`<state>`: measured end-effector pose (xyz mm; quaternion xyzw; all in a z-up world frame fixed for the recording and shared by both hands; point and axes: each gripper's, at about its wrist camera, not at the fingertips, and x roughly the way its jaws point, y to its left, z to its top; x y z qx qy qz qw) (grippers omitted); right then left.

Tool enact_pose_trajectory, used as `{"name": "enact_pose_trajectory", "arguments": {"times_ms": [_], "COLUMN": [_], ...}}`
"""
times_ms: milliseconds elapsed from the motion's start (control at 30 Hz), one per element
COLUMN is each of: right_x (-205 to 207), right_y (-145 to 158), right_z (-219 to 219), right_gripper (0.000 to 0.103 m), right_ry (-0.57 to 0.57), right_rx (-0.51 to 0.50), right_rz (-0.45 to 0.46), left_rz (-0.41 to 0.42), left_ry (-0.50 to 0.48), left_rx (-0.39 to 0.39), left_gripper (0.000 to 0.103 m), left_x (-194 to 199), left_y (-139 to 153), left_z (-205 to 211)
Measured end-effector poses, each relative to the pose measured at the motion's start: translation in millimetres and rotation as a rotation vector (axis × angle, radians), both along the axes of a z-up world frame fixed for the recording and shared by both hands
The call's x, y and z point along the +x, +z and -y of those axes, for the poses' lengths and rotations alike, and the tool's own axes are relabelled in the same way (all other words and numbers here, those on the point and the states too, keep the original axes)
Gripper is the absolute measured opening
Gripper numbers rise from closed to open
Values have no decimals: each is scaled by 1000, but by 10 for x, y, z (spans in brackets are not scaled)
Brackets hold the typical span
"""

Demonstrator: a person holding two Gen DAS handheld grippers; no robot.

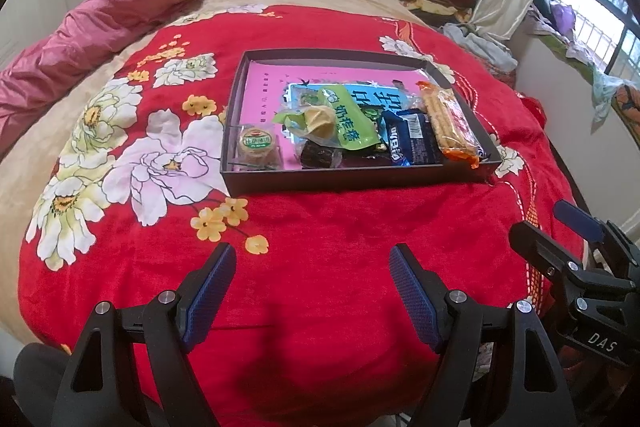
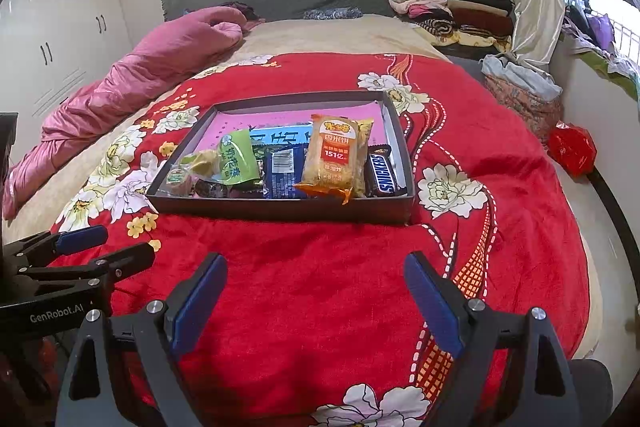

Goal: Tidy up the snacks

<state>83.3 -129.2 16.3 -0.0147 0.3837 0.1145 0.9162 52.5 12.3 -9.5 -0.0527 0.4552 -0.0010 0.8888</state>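
A dark shallow box point(image 1: 256, 183) point(image 2: 280, 213) lies on the red flowered blanket, holding several snacks. Inside are a round pastry point(image 1: 256, 147), a green packet point(image 1: 352, 125) point(image 2: 236, 157), a blue packet point(image 1: 412, 141) point(image 2: 282, 171), an orange rice-cracker pack point(image 1: 450, 125) point(image 2: 334, 155) and a Snickers bar point(image 2: 382, 173). My left gripper point(image 1: 312, 255) hangs open over bare blanket in front of the box, nothing between its fingers. My right gripper point(image 2: 316, 265) is likewise open and empty, short of the box. Each gripper shows at the edge of the other's view.
A pink quilt point(image 2: 140, 79) lies bunched along the bed's left side. Folded clothes point(image 2: 452, 3) are stacked at the headboard's right. A red bag point(image 2: 572, 149) sits at the bed's right edge, near the wall and window.
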Motion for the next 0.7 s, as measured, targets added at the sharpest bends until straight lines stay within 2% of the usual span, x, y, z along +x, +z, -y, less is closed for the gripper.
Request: {"name": "enact_pose_trajectory", "arguments": {"times_ms": [433, 567, 600, 700], "right_x": [62, 204, 244, 430], "right_y": [-62, -109, -115, -110], "right_z": [66, 220, 269, 552], "right_gripper": [90, 90, 90, 93], "right_ry": [-14, -52, -66, -147], "right_rx": [2, 8, 11, 18], "right_rz": [-7, -7, -7, 5], "left_rz": [13, -1, 11, 77], "left_ry": [28, 50, 61, 131], "left_rx": [-26, -95, -91, 23], "left_gripper": [80, 80, 80, 82], "left_x": [101, 285, 317, 404], "left_y": [-116, -215, -205, -100], "left_z": [-53, -144, -183, -429]}}
